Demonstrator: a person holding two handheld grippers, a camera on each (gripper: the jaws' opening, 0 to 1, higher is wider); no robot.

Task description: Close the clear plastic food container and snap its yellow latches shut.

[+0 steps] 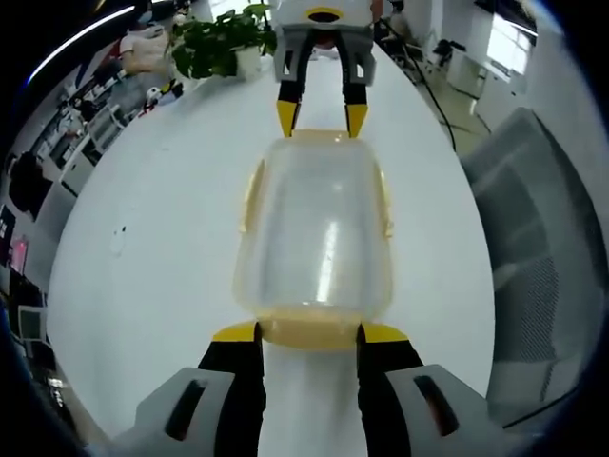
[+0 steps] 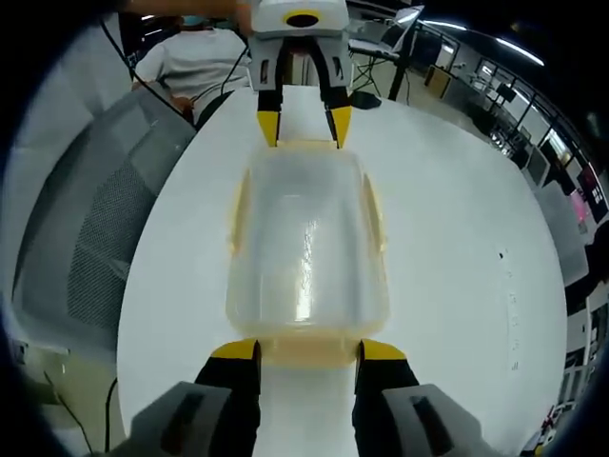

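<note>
Your left gripper point(image 1: 307, 332) and right gripper point(image 2: 306, 349), jaws apart, bracket opposite end latches of the clear lidded plastic container point(image 1: 315, 231) on the white table point(image 1: 152, 248); contact seems likely.

Left claw point(image 1: 308, 333) spread around container point(image 1: 316, 233) end; right claw point(image 1: 322, 119) opposite.

I can't read any text, label, brand or number in either view. The clear container point(image 1: 314, 238) on the counter point(image 1: 152, 257) carries no print I can make out, lid and yellow latches are plain. Both tools look unmarked too. Far back past the counter's edge the office clutter and screens are too small and blurred for me to read anything off them.
</note>
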